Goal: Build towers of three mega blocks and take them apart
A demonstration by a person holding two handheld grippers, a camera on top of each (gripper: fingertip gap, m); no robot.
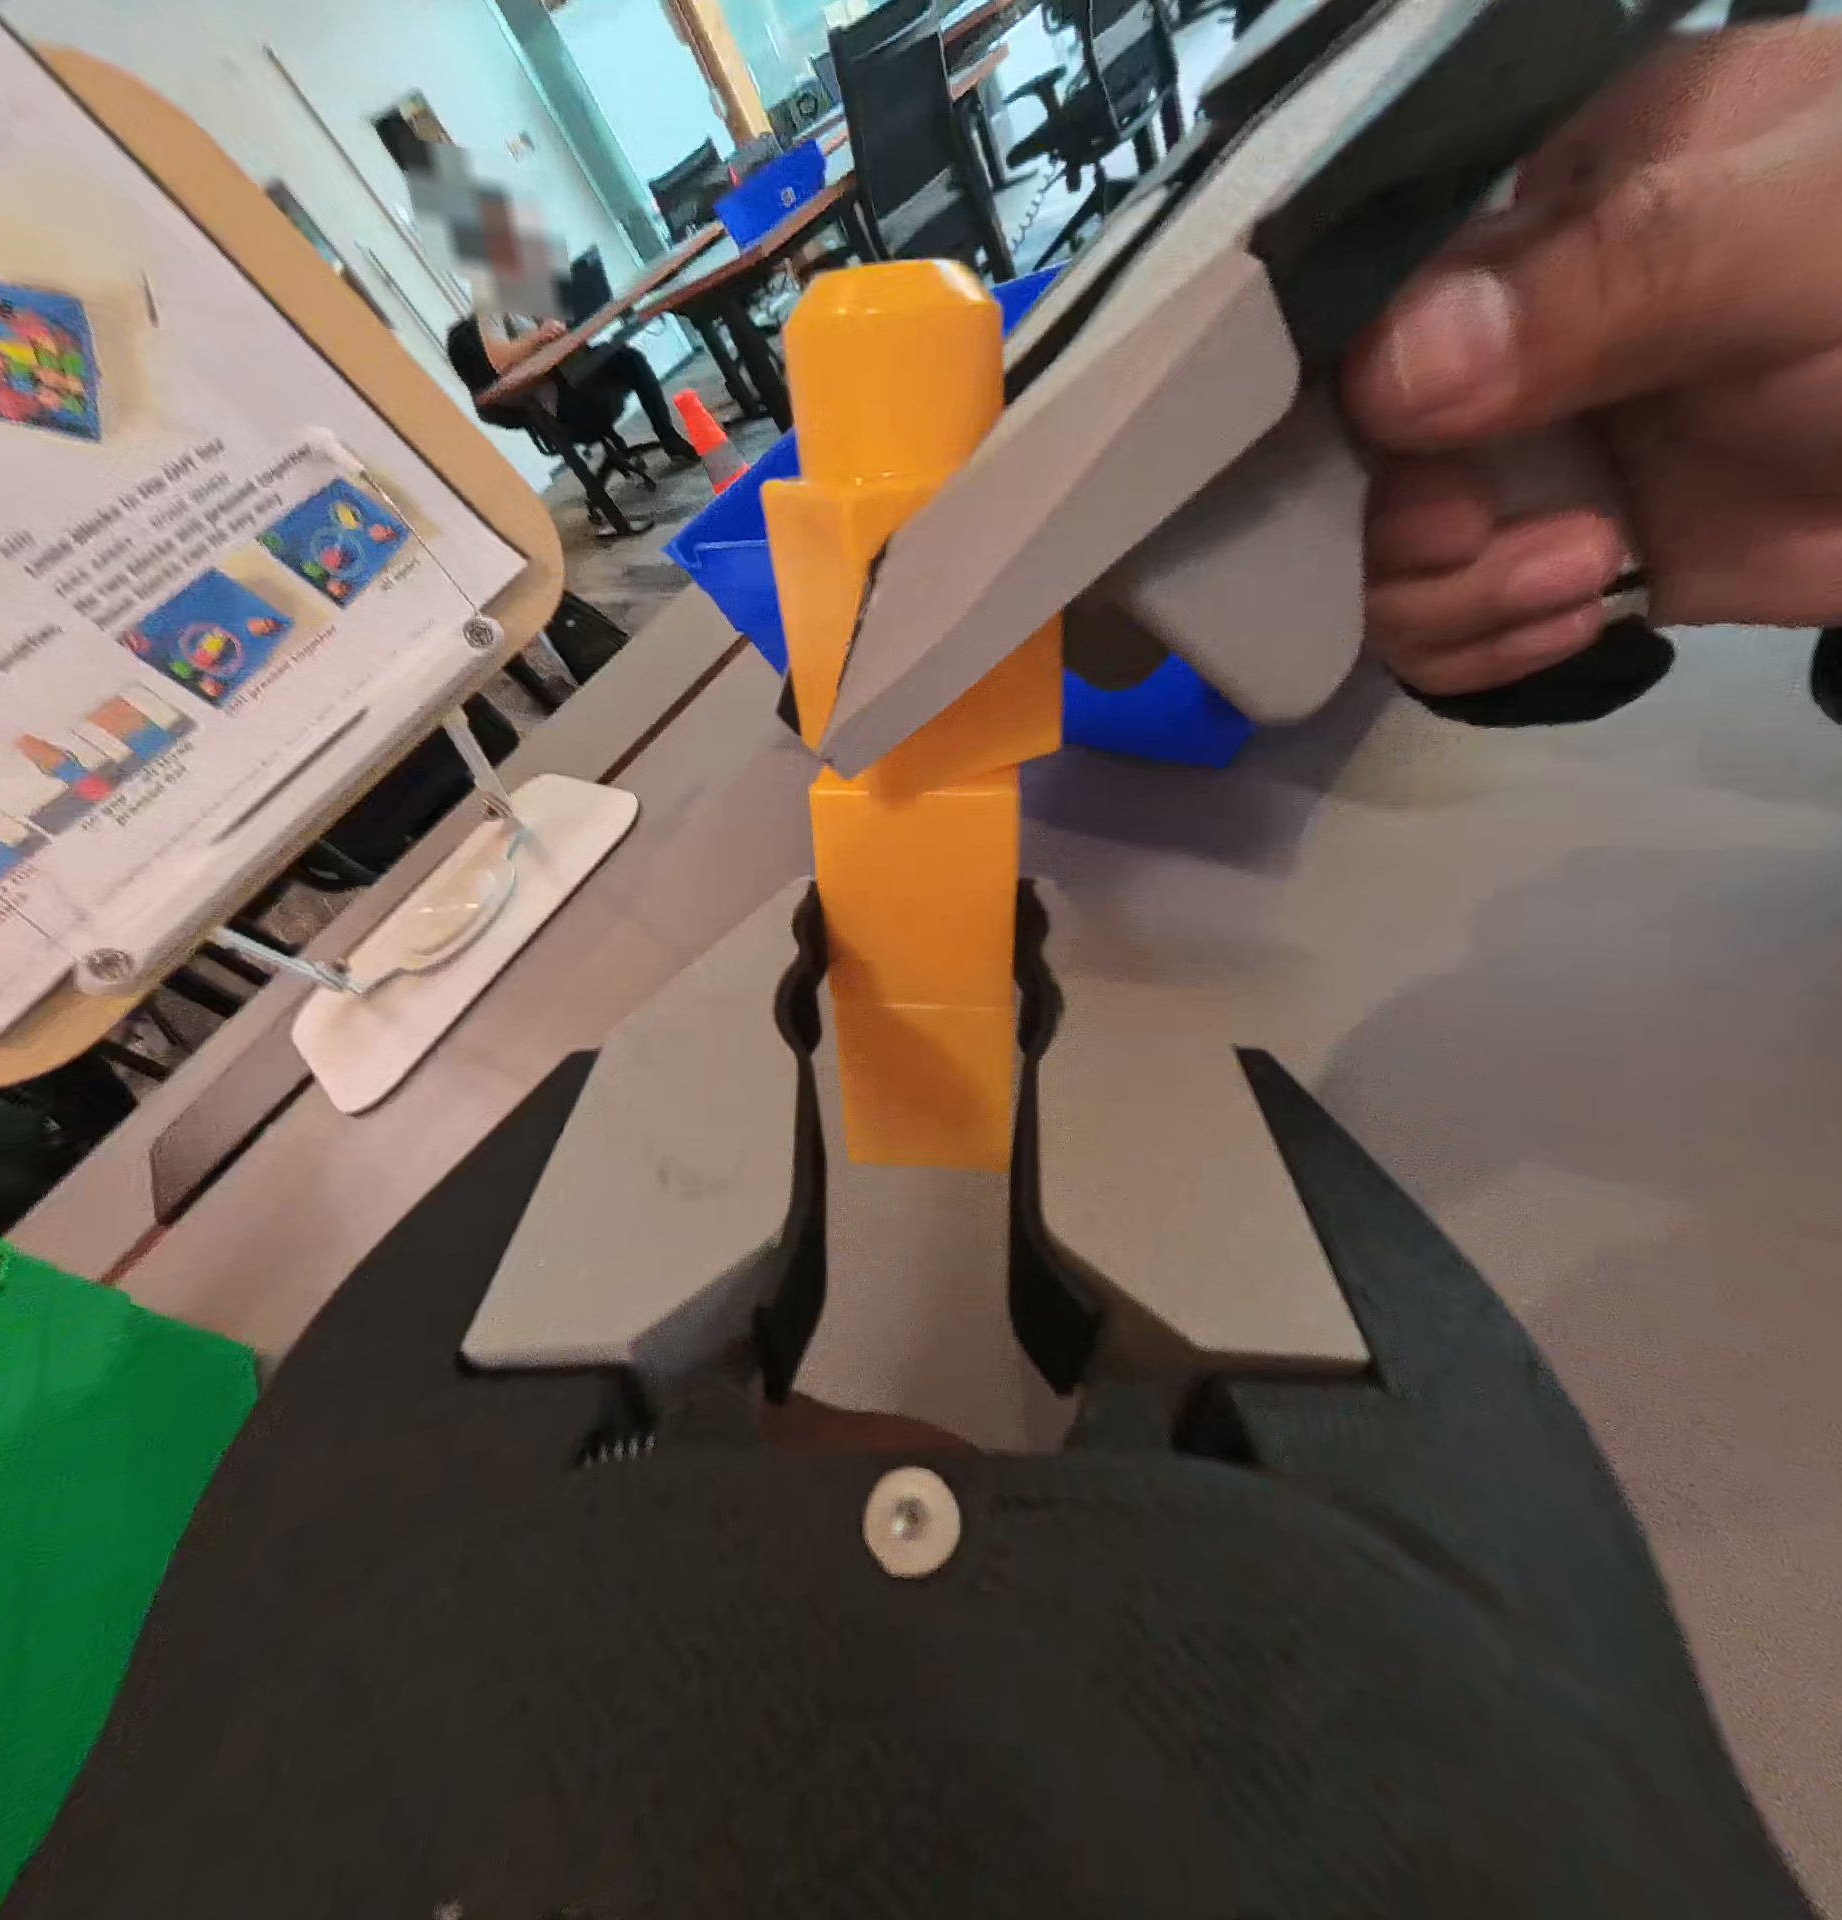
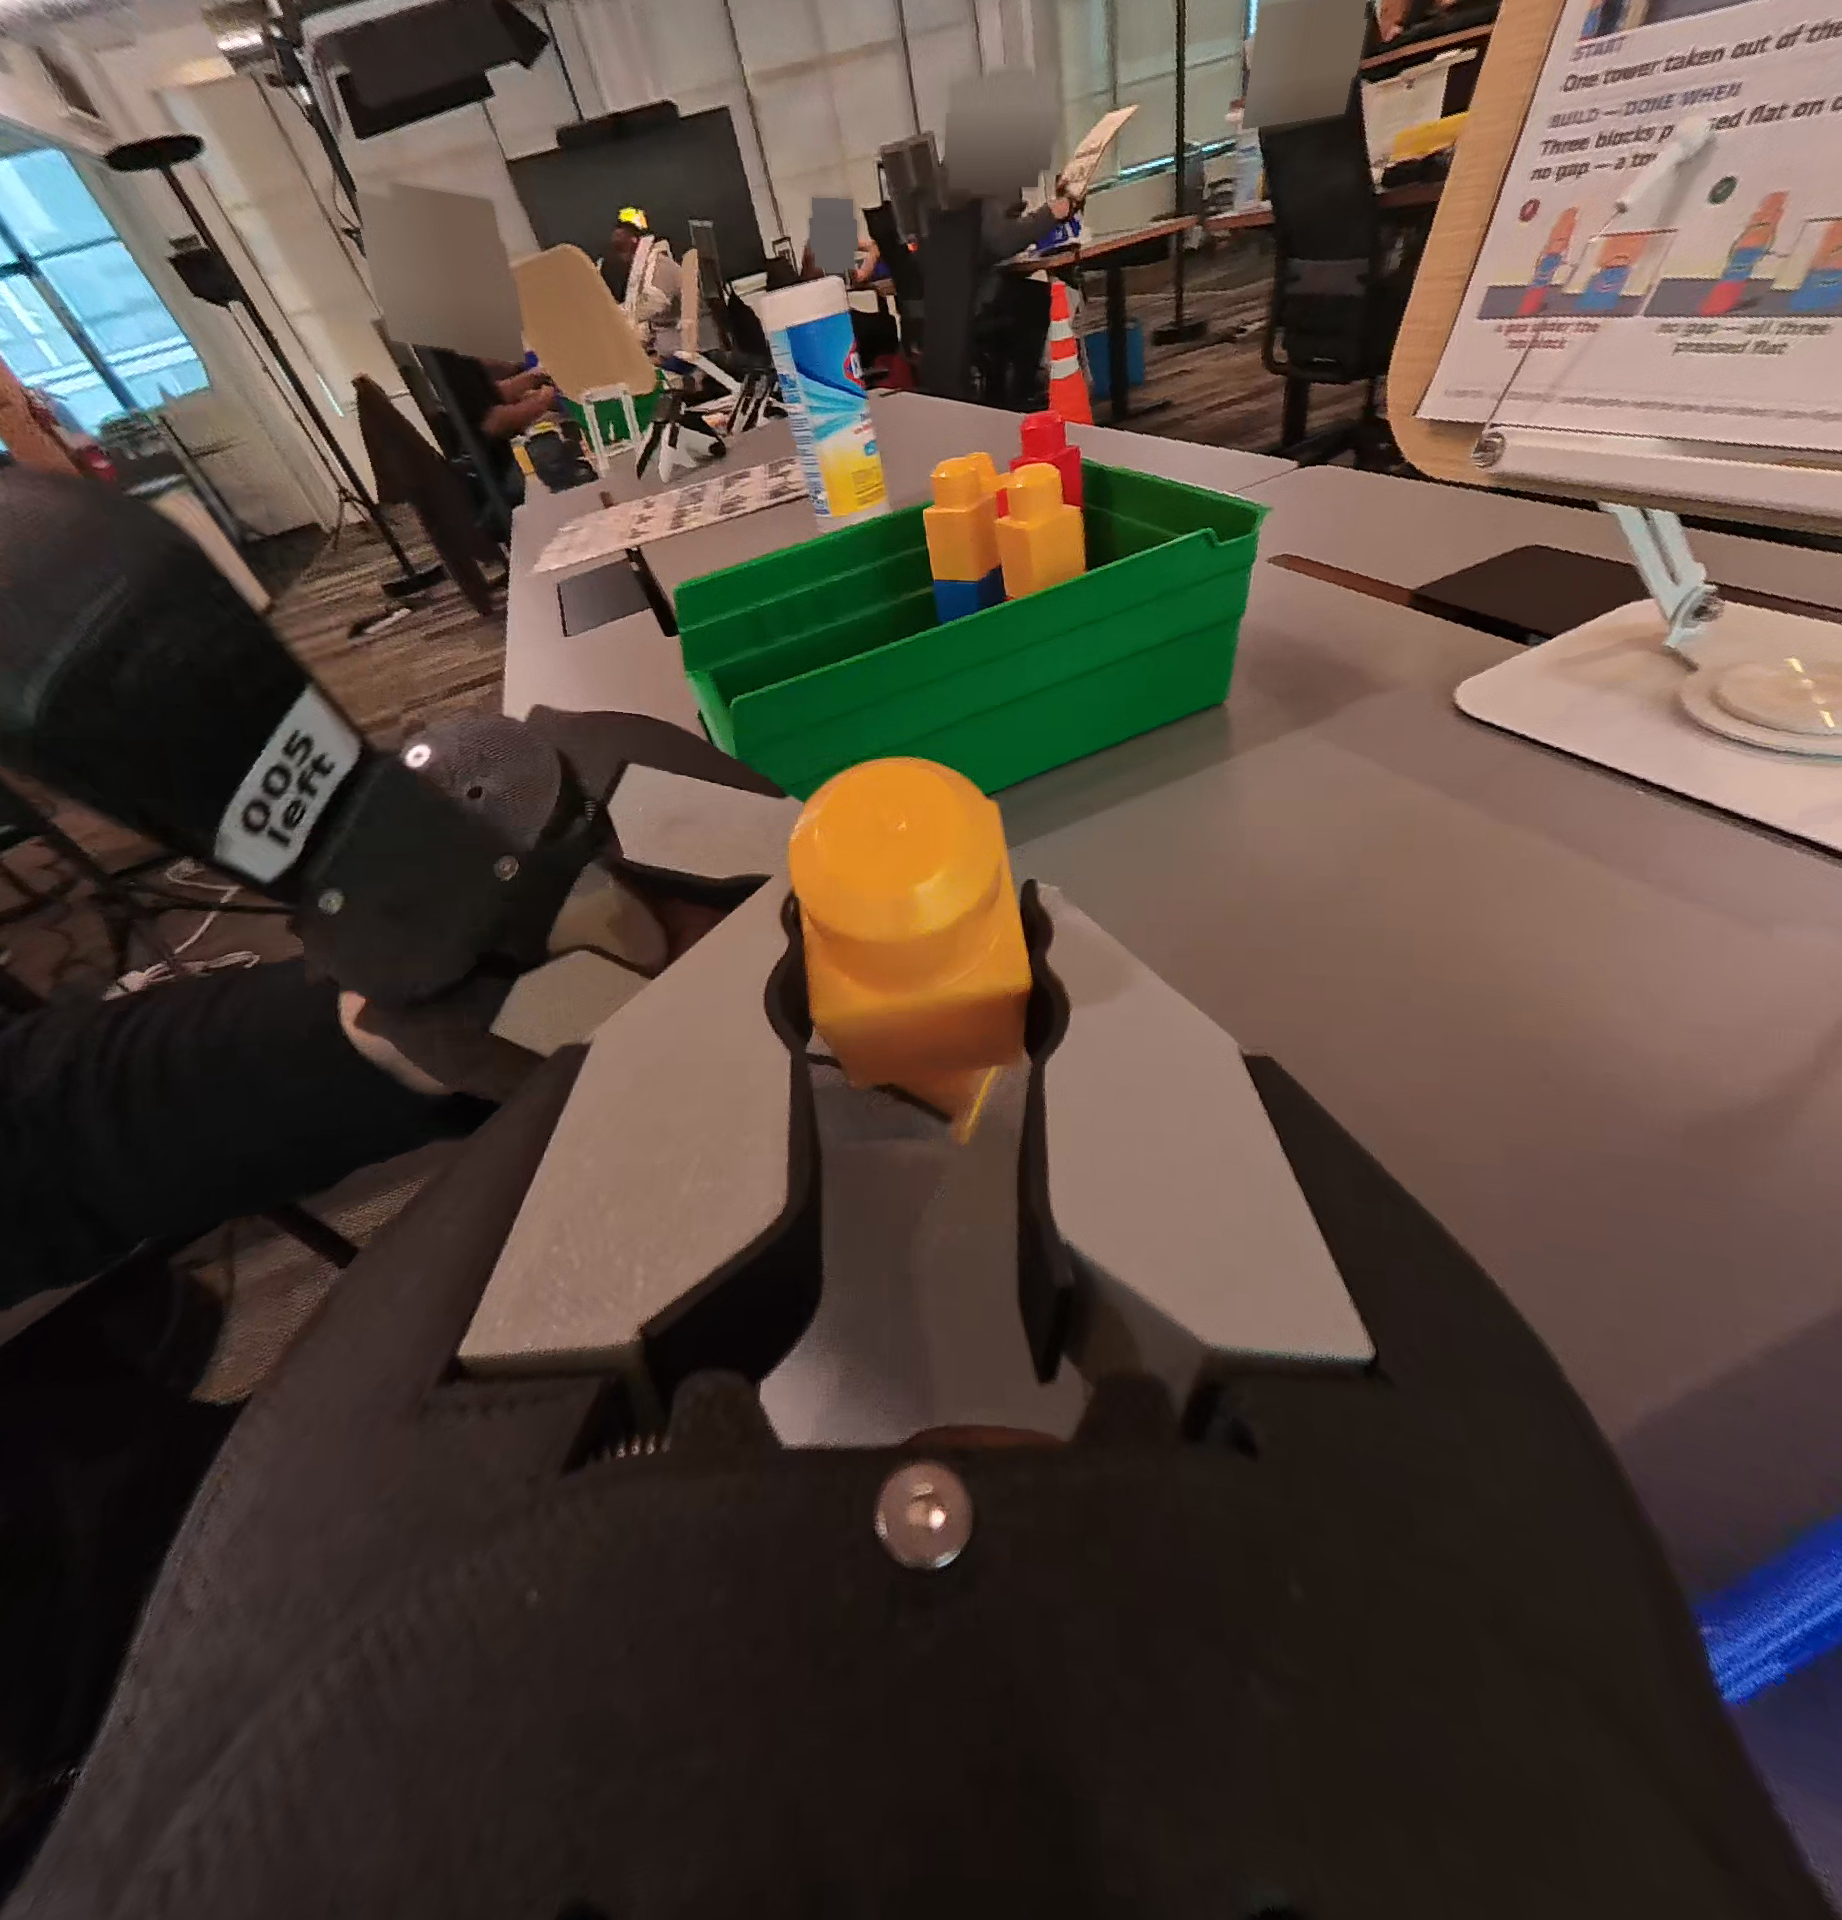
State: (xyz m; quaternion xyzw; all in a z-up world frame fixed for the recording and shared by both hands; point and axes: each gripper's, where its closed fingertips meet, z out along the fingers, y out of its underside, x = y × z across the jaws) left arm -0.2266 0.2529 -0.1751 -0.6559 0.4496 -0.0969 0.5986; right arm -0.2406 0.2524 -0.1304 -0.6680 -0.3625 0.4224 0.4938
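A tower of three orange mega blocks stands above the grey table (image 1: 1540, 1039). My left gripper (image 1: 922, 925) is shut on the two lower blocks (image 1: 922, 997). My right gripper (image 1: 896, 675) comes in from the upper right and is shut on the top orange block (image 1: 896, 395), which sits tilted on the block below. In the right wrist view my right gripper (image 2: 917, 935) clamps that top block (image 2: 912, 914) by its body, with its stud pointing away from the camera. The lower blocks are mostly hidden there.
A green bin (image 2: 958, 686) behind holds an orange-and-blue tower (image 2: 964, 540), an orange one (image 2: 1042, 530) and a red one (image 2: 1047, 447). A wipes canister (image 2: 823, 405) stands behind it. A blue bin (image 1: 1156, 717) and an instruction board on a stand (image 1: 221, 468) flank the tower. The left gripper's tips are roughly 4 centimeters from the right gripper's.
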